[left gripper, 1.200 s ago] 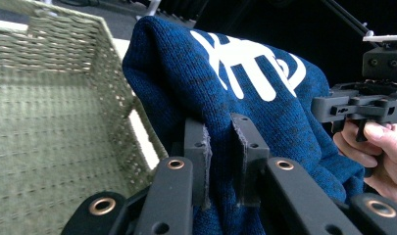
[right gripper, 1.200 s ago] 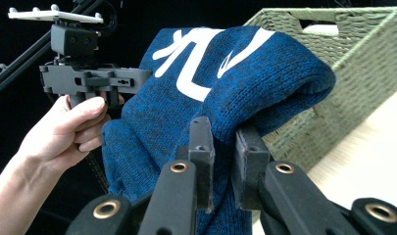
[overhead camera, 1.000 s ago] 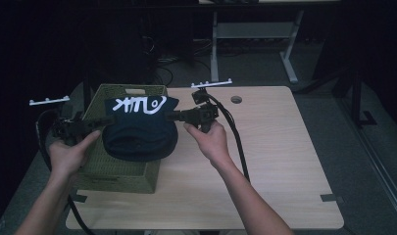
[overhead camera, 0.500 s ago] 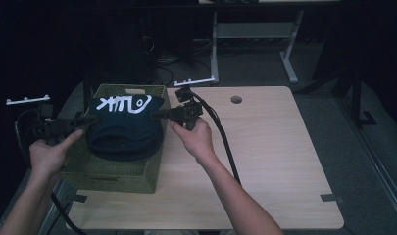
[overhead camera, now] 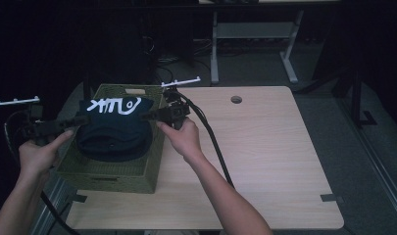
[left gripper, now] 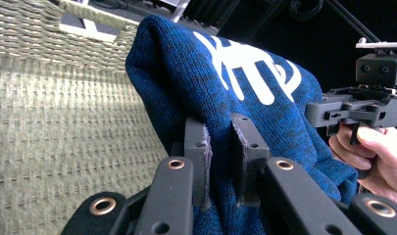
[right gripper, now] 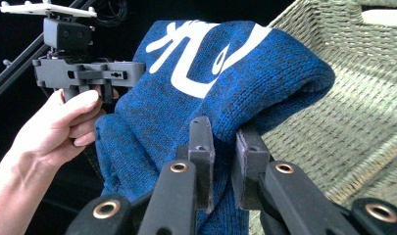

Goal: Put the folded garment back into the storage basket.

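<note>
Knitted dark blue fabric with a bold white printed mark makes up the folded garment [overhead camera: 112,129], which is seen in the high view held over the woven olive basket [overhead camera: 83,169] at the table's [overhead camera: 264,161] far left corner. It is pinched at its left side by the left gripper [overhead camera: 77,121] and at its right side by the right gripper [overhead camera: 148,116], so that it sags between them above the basket's open top. It is judged to be soft, light and limp, likely to droop and unfold unless it is gripped at two opposite edges through several layers, as is done now.

Through the left gripper view, the left gripper [left gripper: 224,161] is seen clenched on a thick fold of the garment [left gripper: 245,93], the knit bunched between the padded jaws. The white mark is seen on the upper face, and the basket's woven wall [left gripper: 54,122] is seen behind at the left. The other gripper [left gripper: 362,110] is seen farther off, held in a hand.

Through the right gripper view, the right gripper [right gripper: 225,161] is likewise seen clamped on a doubled fold of the garment [right gripper: 210,68], with the basket [right gripper: 358,107] at the right and the other gripper [right gripper: 83,73] at the upper left.
</note>
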### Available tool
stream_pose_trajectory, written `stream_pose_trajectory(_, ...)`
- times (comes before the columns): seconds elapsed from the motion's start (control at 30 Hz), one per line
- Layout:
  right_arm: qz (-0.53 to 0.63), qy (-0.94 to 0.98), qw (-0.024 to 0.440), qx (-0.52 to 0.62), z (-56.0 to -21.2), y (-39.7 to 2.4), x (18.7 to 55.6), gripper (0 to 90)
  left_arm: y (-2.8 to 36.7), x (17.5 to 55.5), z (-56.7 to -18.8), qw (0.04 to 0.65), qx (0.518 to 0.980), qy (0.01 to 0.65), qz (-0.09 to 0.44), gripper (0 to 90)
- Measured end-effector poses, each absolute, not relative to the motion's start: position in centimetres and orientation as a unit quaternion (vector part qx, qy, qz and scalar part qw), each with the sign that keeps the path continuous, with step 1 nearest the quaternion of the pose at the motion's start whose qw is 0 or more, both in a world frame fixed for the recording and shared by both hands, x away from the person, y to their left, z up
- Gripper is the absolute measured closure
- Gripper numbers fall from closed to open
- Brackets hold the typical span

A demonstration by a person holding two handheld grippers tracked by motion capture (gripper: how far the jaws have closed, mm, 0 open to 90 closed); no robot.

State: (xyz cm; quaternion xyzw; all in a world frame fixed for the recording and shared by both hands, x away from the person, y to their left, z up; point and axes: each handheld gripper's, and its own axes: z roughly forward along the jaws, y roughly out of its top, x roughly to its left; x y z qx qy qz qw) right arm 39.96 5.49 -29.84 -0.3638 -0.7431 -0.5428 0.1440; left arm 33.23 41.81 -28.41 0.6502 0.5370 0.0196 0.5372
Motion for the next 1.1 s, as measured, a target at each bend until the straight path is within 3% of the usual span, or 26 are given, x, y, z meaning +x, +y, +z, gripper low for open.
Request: stream_pose_trajectory(1.1, -0.504, -0.754, 0.151, -0.395, -34.2, 9.0, 42.6, 80.1, 43.9, 36.5, -32.5, 0.483, 0.664, 0.570, 0.031, 79.0)
